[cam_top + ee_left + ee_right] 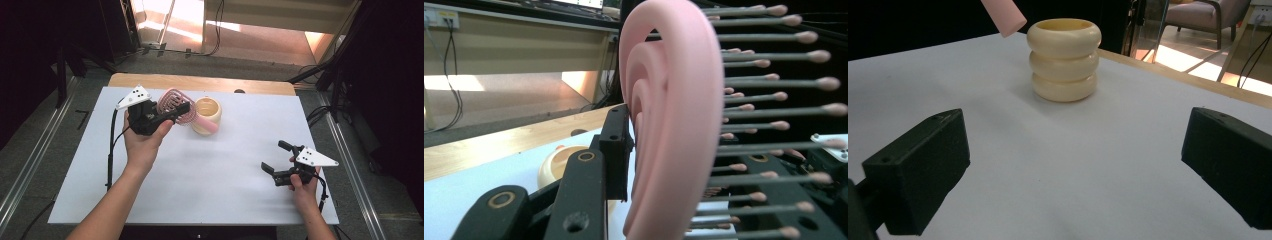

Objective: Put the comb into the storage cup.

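My left gripper [176, 111] is shut on the looped head of a pink hairbrush [171, 102], held above the back left of the white table. In the left gripper view the brush head [669, 125] stands edge-on between the jaws, its bristles [774, 57] pointing right. The brush's handle [206, 125] slants down in front of a cream ribbed cup [210, 111]. My right gripper [274, 156] rests open near the front right, with nothing between its jaws. From the right gripper view [1073, 165] the cup [1064, 60] stands upright ahead, with the handle's tip [1004, 15] above and to its left.
A white sheet [210, 185] covers the table, with a wooden strip [200, 82] along the far edge. Dark stands and cables [325, 75] surround the table. A black cable [110, 155] trails from the left gripper across the sheet.
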